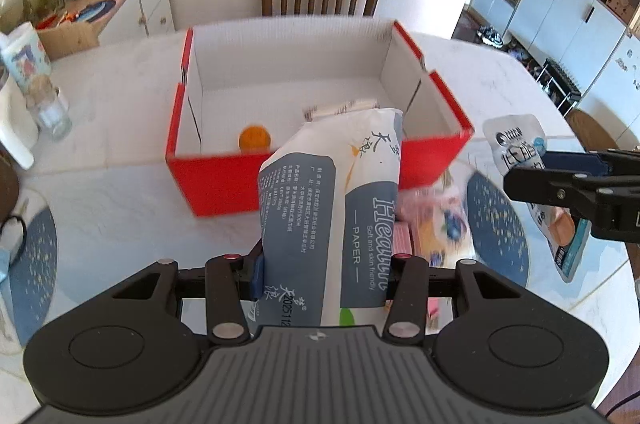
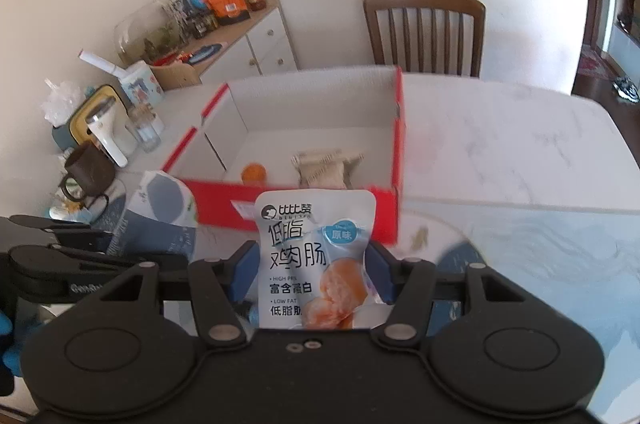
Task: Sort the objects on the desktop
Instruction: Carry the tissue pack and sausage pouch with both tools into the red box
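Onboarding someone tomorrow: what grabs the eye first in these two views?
The red box mid-table, open, with an orange ball and a beige packet inside. In front of it, the left gripper clamps a grey-white tissue pack, and the right gripper a white sausage pouch.

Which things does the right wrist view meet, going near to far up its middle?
Right hand-held gripper → chicken sausage pouch → red box front wall → orange inside the box → wooden chair beyond the table.
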Motion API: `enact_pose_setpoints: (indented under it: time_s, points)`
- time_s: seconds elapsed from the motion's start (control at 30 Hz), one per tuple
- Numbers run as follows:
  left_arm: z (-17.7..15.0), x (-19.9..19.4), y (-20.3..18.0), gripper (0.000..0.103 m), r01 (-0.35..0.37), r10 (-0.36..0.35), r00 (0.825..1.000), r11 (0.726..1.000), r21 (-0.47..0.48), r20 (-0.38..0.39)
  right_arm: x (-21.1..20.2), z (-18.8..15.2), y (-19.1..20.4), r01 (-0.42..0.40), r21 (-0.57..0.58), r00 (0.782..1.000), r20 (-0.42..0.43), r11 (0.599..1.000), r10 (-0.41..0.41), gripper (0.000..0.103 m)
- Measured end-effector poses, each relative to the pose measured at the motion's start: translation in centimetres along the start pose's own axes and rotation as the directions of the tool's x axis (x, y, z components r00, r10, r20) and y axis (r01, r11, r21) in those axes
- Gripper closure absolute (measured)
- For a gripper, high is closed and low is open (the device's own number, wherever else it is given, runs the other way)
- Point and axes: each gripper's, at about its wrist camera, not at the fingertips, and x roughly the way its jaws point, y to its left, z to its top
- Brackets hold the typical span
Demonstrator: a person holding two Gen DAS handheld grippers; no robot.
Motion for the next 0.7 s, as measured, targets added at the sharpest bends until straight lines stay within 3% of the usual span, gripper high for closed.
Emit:
enact_pose_setpoints:
  time_s: [0.37,0.7]
  points:
    - [6.1,1.0,1.5,0.058,-0.035,0.034,0.998,0.999,0.021,0.051,1.3,6.6,1.7,-0.012,-0.096,0.998,0.062,0.995,0.018,0.045]
    - [10.7,4.7,3.6,0.058,-0.065,0.064,0.997,0.997,0.034,0.036,5.1,10.4,2.1,0.019,-0.134,0.998,0.062,0.991,-0.01,0.045]
